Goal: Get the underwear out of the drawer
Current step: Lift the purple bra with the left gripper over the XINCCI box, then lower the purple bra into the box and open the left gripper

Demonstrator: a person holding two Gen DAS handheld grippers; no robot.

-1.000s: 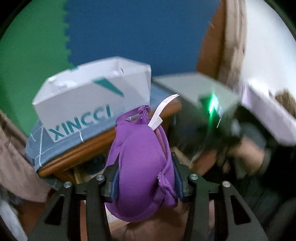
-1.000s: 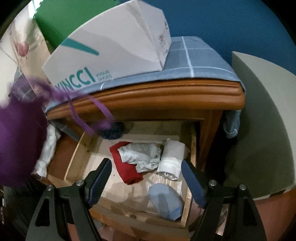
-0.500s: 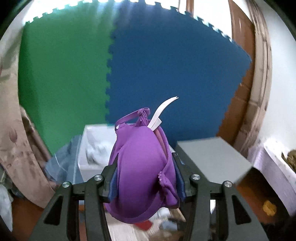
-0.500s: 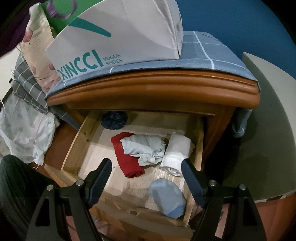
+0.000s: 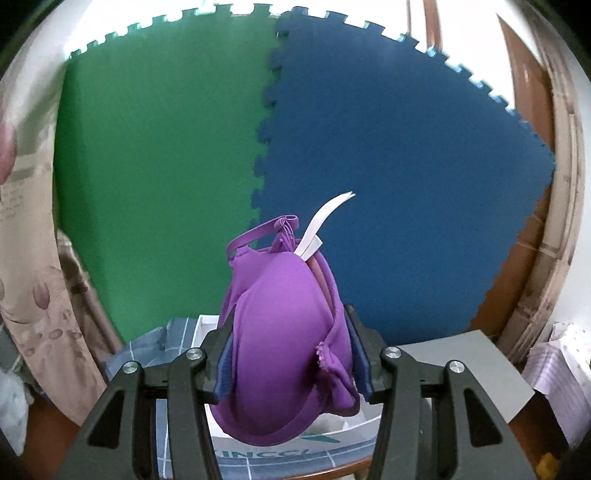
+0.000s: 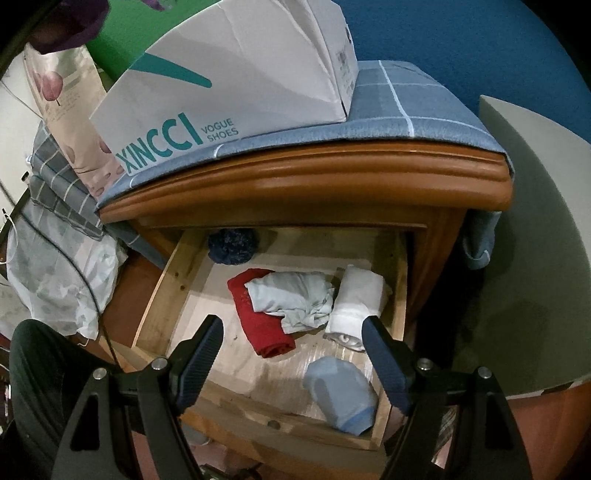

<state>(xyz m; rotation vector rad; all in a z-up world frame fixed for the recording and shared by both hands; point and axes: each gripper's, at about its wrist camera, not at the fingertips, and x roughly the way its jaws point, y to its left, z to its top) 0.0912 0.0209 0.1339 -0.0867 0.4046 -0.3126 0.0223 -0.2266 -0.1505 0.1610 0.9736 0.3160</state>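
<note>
A purple bra with a white label fills my left gripper, which is shut on it and holds it up above the white shoe box. In the right wrist view the wooden drawer stands pulled out. It holds a red folded piece, a pale grey crumpled garment, a white roll, a light blue bundle and a dark blue ball. My right gripper hovers open over the drawer, touching nothing. A purple edge of the bra shows at that view's top left.
The shoe box rests on a blue checked cloth over the nightstand top. Green and blue foam mats cover the wall behind. A grey surface lies to the right, bedding and a plastic bag to the left.
My left gripper has risen with the bra, so its view now looks over the shoe box at the wall mats. The bra has left the right wrist view's left side.
</note>
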